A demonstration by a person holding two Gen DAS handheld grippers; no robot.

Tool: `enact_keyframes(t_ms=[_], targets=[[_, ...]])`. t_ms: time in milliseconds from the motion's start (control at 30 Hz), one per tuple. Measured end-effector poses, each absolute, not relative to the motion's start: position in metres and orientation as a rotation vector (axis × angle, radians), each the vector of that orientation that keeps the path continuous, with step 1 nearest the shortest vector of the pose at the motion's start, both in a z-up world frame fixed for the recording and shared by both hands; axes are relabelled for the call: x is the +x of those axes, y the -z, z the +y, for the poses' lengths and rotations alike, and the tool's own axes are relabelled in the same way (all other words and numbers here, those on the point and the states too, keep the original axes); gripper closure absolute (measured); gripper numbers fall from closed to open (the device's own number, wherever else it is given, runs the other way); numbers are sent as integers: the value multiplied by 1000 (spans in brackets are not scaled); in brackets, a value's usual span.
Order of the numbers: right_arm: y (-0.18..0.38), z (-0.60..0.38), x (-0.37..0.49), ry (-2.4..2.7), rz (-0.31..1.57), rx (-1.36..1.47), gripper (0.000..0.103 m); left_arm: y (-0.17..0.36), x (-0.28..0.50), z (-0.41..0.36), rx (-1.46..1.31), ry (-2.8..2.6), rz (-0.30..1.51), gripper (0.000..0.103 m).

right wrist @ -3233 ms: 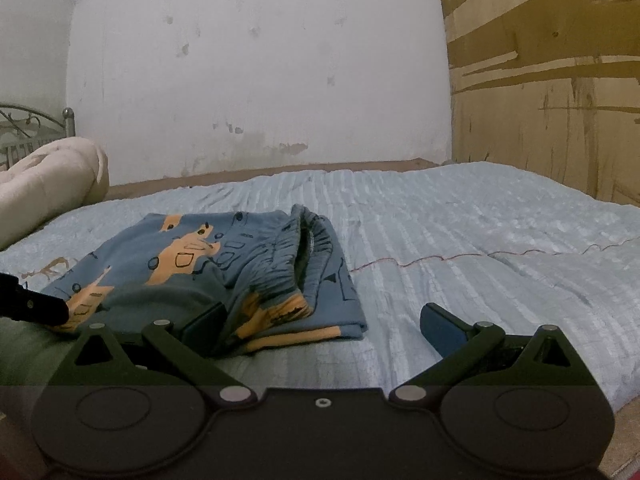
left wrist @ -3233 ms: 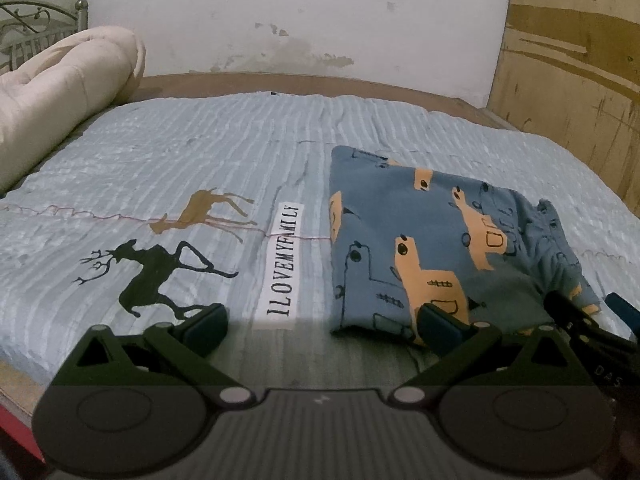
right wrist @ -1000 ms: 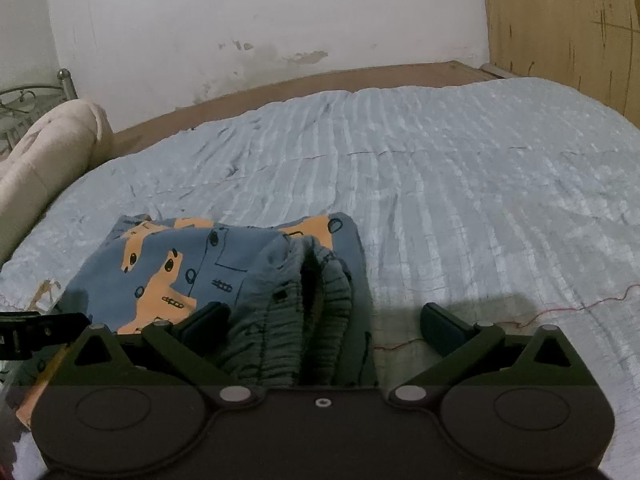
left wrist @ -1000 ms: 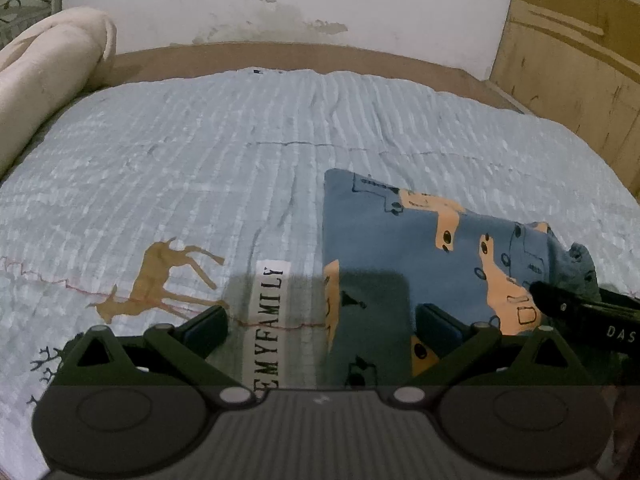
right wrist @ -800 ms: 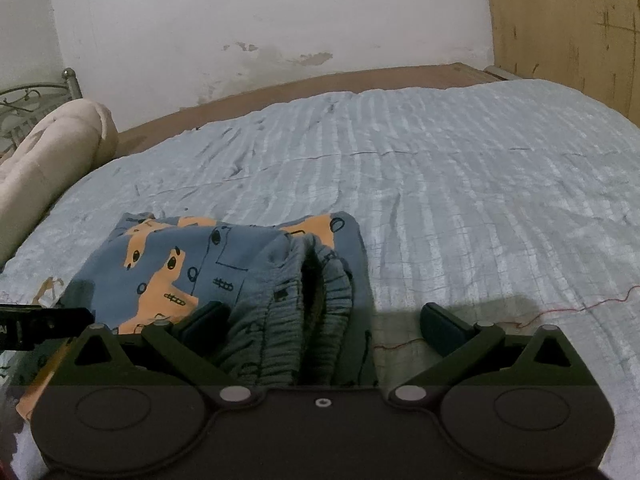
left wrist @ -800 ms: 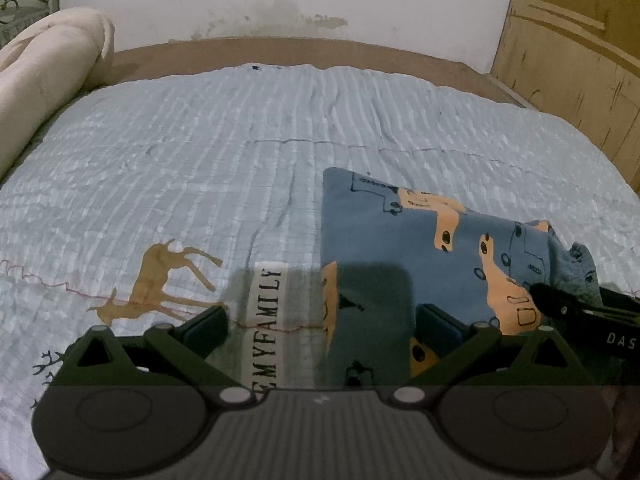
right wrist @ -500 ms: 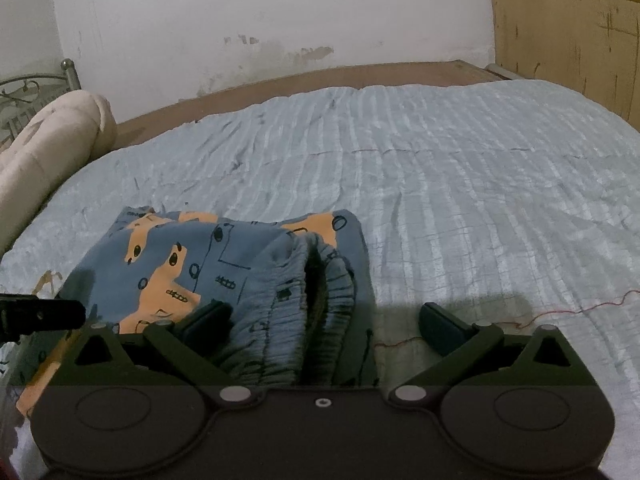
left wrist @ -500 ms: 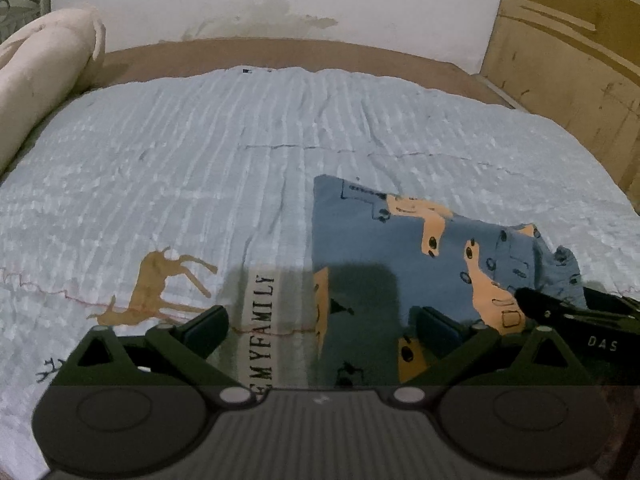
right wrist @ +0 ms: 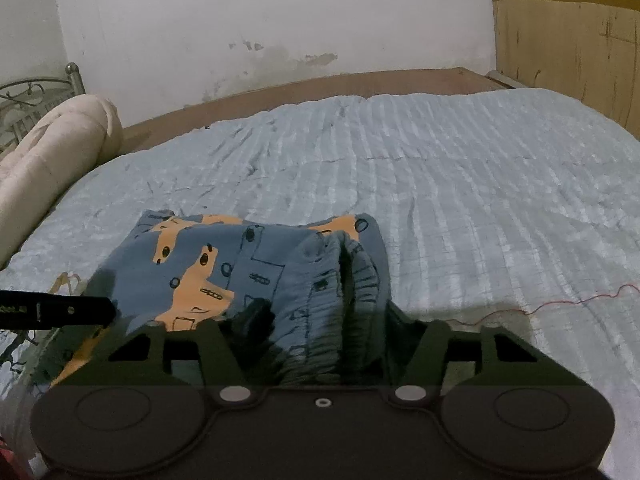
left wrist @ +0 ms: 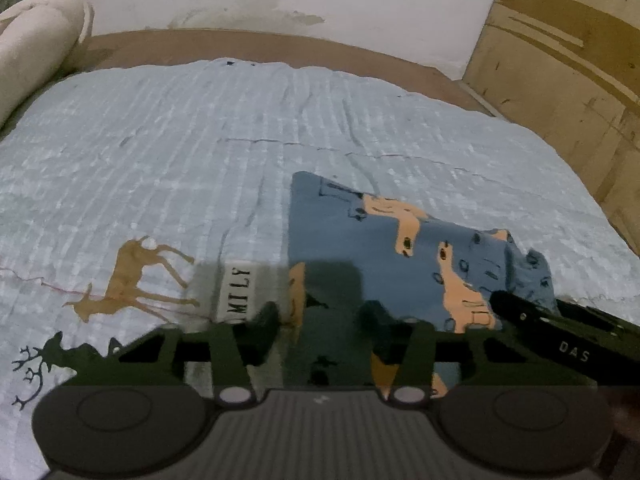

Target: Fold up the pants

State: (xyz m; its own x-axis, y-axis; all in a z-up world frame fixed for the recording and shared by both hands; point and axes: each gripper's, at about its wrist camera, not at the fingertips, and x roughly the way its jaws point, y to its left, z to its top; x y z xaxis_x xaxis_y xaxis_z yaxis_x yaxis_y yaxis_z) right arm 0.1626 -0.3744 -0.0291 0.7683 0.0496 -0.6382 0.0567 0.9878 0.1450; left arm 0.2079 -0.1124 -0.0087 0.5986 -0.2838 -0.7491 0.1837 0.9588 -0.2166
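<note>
Left wrist view: the left gripper (left wrist: 316, 322) jaws have just been closing over the near left edge of the blue cotton pants with orange vehicle print (left wrist: 384, 240); whether they pinch is unclear; the right gripper (right wrist: 324, 316) likewise narrows around the gathered waistband, suggesting a lift for another fold; the pale blue ribbed bedspread (right wrist: 460, 184) beyond lies free.

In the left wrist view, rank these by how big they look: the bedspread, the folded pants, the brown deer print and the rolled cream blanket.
1. bedspread
2. pants
3. blanket, though cropped by the frame and farther off, so unsure
4. brown deer print
</note>
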Motion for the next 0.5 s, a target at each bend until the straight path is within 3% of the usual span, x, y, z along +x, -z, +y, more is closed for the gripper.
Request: enact_keyframes(t_ms=[133,333,500], targets=[[25,-369,161,3,693,133,59,6,206,-117,-111,262,881,79],[20,-366,157,13,675,103,71,2,202,-120,-89,254,862,91],[14,-365,151,7,652,100,74,-3,197,-117,-92,249,839,95]])
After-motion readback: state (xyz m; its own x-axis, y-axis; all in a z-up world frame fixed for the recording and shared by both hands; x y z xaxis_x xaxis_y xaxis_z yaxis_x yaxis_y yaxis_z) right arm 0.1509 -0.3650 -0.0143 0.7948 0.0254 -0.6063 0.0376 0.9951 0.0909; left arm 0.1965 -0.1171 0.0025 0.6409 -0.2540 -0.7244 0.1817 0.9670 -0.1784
